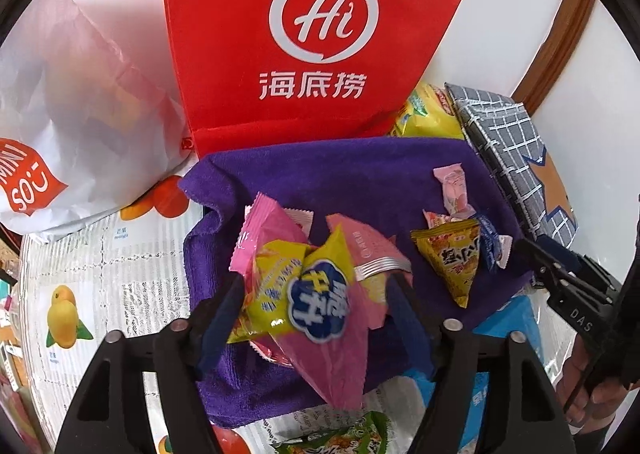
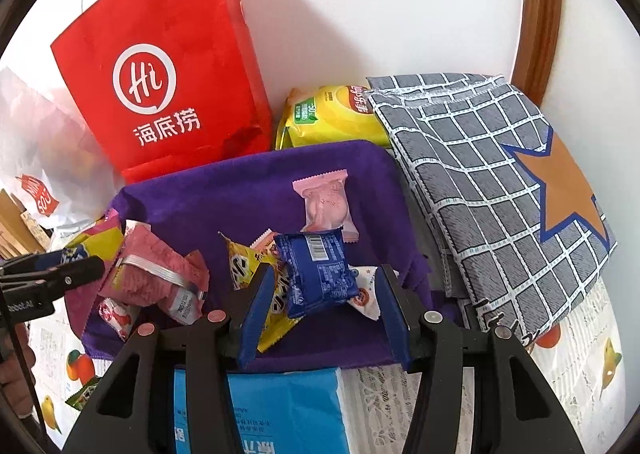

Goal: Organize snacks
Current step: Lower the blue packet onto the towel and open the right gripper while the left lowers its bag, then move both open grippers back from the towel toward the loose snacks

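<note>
Small snack packets lie on a purple cloth (image 1: 360,170) (image 2: 224,198). My left gripper (image 1: 316,294) has its fingers on either side of a yellow packet with a blue label (image 1: 308,294), lying on pink packets (image 1: 352,246); whether it grips is unclear. My right gripper (image 2: 320,286) is open around a blue packet (image 2: 316,270), which rests on a yellow packet (image 2: 256,266). A pink sweet (image 2: 326,206) lies farther back. In the left view a triangular yellow packet (image 1: 452,254) and pink sweet (image 1: 454,190) lie to the right.
A red paper bag (image 1: 320,38) (image 2: 160,74) stands behind the cloth. A white plastic bag (image 1: 72,102) is at left, a yellow chips bag (image 2: 332,114) and a grey checked pouch (image 2: 492,182) at right. A blue box (image 2: 260,410) lies near me.
</note>
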Tool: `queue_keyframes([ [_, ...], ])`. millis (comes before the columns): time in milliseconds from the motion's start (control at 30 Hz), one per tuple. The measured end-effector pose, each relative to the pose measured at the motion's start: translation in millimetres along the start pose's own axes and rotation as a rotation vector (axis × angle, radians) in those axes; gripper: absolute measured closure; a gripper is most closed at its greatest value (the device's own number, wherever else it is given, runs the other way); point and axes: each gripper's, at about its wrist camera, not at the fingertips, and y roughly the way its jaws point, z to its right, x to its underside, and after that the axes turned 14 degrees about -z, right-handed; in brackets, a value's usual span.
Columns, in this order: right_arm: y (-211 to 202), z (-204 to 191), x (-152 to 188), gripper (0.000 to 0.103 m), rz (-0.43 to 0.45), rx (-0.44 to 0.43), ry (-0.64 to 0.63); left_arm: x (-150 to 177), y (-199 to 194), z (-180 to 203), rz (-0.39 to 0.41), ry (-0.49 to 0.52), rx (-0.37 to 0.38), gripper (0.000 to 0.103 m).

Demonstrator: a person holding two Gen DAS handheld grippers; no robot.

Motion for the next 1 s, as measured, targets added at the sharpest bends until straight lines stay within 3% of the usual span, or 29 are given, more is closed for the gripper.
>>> queue_keyframes([
  [367, -14.6, 3.1, 4.2, 0.051, 0.018, 0.018, 0.012, 3.6, -20.6, 1.5, 0.048, -0.007, 0.079, 0.023],
  [700, -42.6, 8.7, 20.8, 0.051, 0.038, 0.052, -0.004, 12.0, -38.1, 10.5, 0.063, 0.002, 0.082, 0.018],
  [1000, -64.9, 25.2, 45.9, 0.044, 0.047, 0.064, 0.016, 27.5, -53.8, 23.0, 0.076, 0.023, 0.068, 0.018],
])
